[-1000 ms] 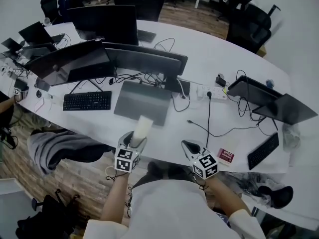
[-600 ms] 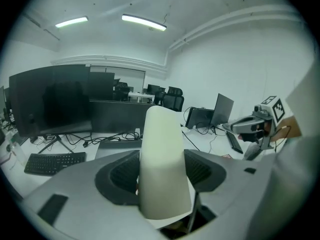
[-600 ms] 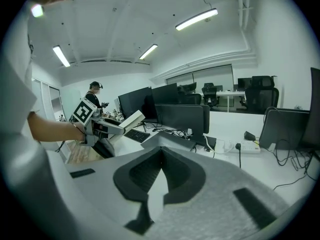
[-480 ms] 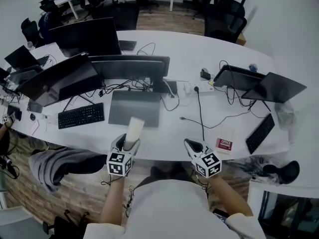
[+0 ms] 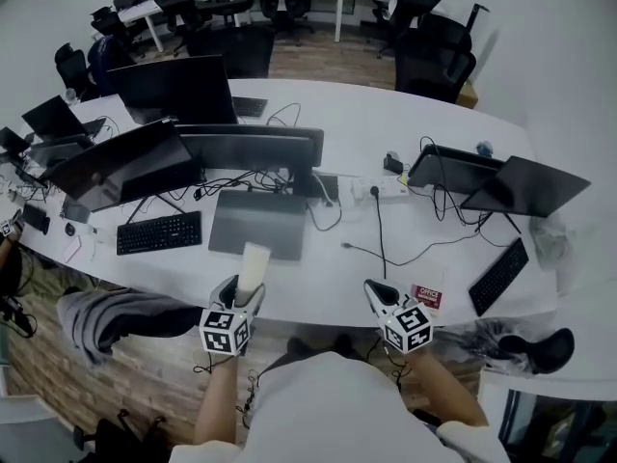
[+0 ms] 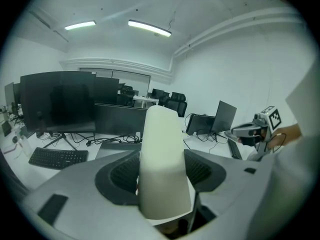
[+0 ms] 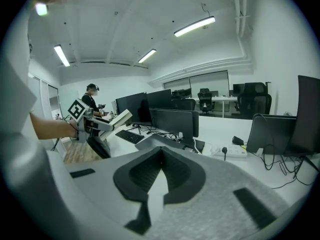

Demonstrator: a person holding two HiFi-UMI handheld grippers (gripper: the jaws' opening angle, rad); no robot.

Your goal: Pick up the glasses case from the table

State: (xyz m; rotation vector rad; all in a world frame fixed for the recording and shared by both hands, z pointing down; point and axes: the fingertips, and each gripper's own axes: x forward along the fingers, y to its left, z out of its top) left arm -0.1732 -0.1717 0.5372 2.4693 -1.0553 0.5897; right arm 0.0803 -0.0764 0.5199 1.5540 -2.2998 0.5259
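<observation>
The glasses case (image 5: 253,263) is a pale cream oblong. It stands up between the jaws of my left gripper (image 5: 241,293), above the table's near edge. In the left gripper view the case (image 6: 161,164) fills the gap between both dark pads, which press on its sides. My right gripper (image 5: 377,292) hovers by the table (image 5: 318,287) edge to the right, jaws together and nothing in them. From the right gripper view the pads meet at the tip (image 7: 160,153), and the left gripper (image 7: 98,123) with the case (image 7: 121,118) shows at left.
A closed grey laptop (image 5: 258,222), a black keyboard (image 5: 159,231) and several monitors (image 5: 246,148) lie beyond the case. A power strip (image 5: 381,189), cables, a red-and-white card (image 5: 425,297), another keyboard (image 5: 496,276) and open laptops (image 5: 501,186) sit to the right. A grey garment (image 5: 96,316) hangs low left.
My left gripper has risen and drawn back toward the table's near edge, the case still in it. The right gripper has shifted sideways and a little up, still shut.
</observation>
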